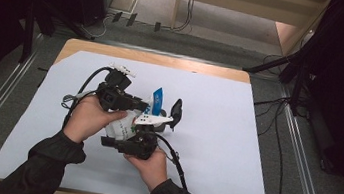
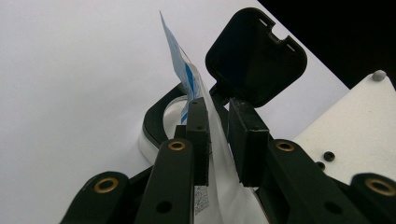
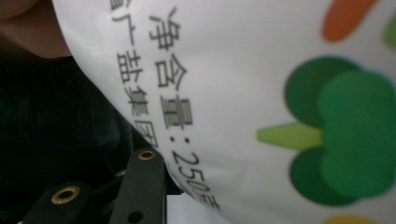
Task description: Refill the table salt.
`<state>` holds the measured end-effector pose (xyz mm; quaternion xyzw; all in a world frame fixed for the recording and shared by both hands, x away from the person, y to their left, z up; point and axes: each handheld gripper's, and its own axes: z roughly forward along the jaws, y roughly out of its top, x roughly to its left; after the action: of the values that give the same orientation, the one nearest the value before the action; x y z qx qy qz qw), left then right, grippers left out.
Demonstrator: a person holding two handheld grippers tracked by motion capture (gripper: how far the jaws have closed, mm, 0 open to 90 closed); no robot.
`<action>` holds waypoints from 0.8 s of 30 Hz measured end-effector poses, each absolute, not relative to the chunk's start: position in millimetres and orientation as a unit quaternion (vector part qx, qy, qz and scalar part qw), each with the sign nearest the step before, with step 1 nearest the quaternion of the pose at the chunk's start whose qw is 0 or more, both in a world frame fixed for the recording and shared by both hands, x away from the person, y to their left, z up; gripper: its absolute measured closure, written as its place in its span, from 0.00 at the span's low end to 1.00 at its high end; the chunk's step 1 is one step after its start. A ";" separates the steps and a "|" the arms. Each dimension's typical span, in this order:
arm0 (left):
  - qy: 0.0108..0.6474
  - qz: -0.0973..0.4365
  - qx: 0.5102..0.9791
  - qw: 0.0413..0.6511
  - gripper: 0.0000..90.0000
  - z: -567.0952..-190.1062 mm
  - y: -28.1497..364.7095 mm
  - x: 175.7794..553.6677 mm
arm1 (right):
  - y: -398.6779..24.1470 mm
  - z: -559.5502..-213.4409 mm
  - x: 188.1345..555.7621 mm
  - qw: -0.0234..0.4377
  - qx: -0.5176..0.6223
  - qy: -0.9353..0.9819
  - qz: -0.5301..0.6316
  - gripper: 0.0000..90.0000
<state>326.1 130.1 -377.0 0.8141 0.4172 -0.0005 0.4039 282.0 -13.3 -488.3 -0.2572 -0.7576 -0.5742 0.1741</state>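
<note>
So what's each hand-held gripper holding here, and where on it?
The left hand-held gripper pinches the white bag just below its blue-printed top edge. The right hand-held gripper's hold cannot be told.

A white printed bag (image 1: 123, 126) with a blue top corner stands mid-table, leaning over a small white container (image 2: 154, 135) whose black lid (image 2: 256, 56) is flipped open.

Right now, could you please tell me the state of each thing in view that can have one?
White pouch: held up off the mat, top edge upright.
Container lid: flipped open, standing up.
Container: open, on the mat.
Left tool: closed on the pouch.
Right tool: at the pouch's lower part, pressed close; grip hidden.
</note>
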 end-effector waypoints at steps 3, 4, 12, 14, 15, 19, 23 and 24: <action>0.416 0.001 0.815 0.403 0.88 -377.0 130.0 326.0 | -13.0 -488.3 281.6 0.172 -0.257 -0.759 -0.573 0.71; 0.416 0.001 0.815 0.404 0.88 -377.0 129.9 325.9 | -12.8 -488.2 281.3 0.169 -0.259 -0.758 -0.574 0.71; 0.415 0.007 0.815 0.405 0.88 -375.5 130.0 325.1 | -12.1 -487.1 281.9 0.163 -0.260 -0.759 -0.574 0.70; 0.416 0.009 0.814 0.405 0.88 -375.6 130.0 325.2 | -12.0 -486.9 282.0 0.162 -0.260 -0.760 -0.573 0.70; 0.416 0.010 0.814 0.404 0.88 -375.7 129.8 325.2 | -11.9 -486.9 282.1 0.161 -0.261 -0.760 -0.573 0.69; 0.416 0.012 0.814 0.405 0.88 -375.7 129.3 325.0 | -11.4 -486.7 281.8 0.163 -0.267 -0.759 -0.571 0.69; 0.417 0.013 0.814 0.404 0.88 -376.1 129.8 325.7 | -11.4 -486.2 281.9 0.162 -0.266 -0.760 -0.571 0.68; 0.417 0.012 0.814 0.405 0.88 -376.1 129.7 325.7 | -11.3 -486.2 281.9 0.162 -0.266 -0.760 -0.571 0.68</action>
<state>325.7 129.7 -376.1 0.8138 0.4170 0.0124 0.4046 281.9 -11.3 -486.2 -0.2657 -0.7601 -0.5705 0.1617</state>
